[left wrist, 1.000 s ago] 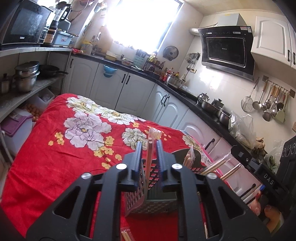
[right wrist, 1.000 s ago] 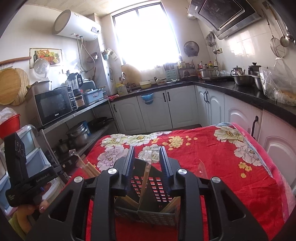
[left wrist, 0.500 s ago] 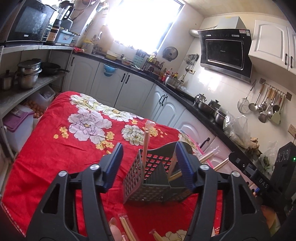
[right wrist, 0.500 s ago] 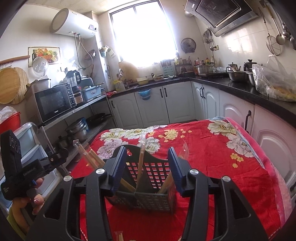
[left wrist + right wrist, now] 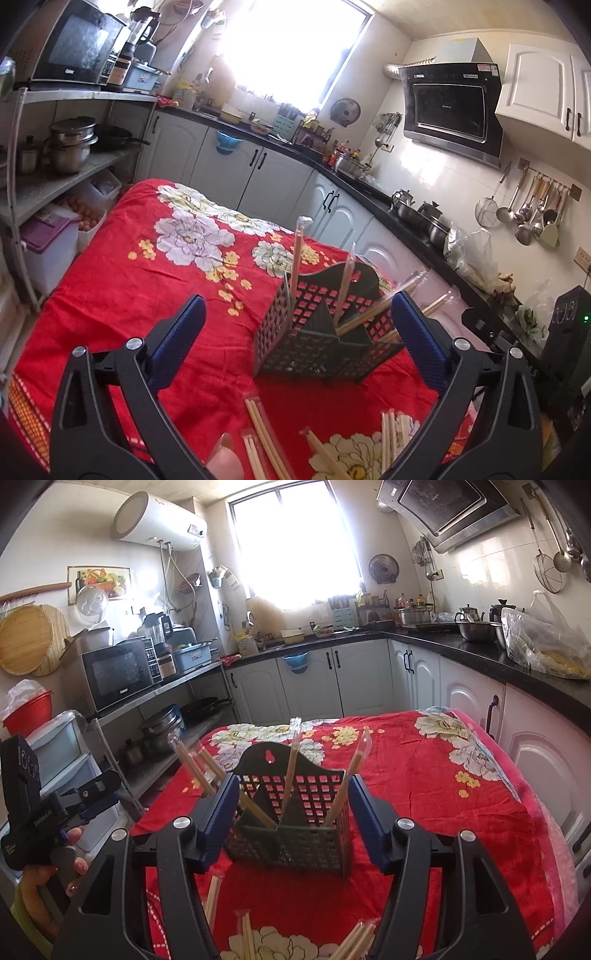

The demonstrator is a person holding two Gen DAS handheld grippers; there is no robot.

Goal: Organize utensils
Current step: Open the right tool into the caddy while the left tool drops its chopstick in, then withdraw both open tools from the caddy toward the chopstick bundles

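Dark plastic lattice utensil caddy (image 5: 325, 343) stands upright on the red floral cloth (image 5: 147, 280) covering the worktop, near its front edge. Wrapped chopsticks (image 5: 297, 254) stand or lean in its compartments, some tilting out over one side. Loose chopstick packets (image 5: 264, 435) lie flat on the cloth just in front of the caddy. Left hand-held gripper (image 5: 299, 341) is spread wide, its blue-padded fingers apart on either side of the caddy and holding nothing. Right hand-held gripper (image 5: 290, 818) is likewise spread, its pads flanking the caddy (image 5: 291, 823) close beside the walls; contact cannot be judged. Behind: white cabinets (image 5: 266, 181), a microwave (image 5: 75, 46) and a bright window (image 5: 291, 44).
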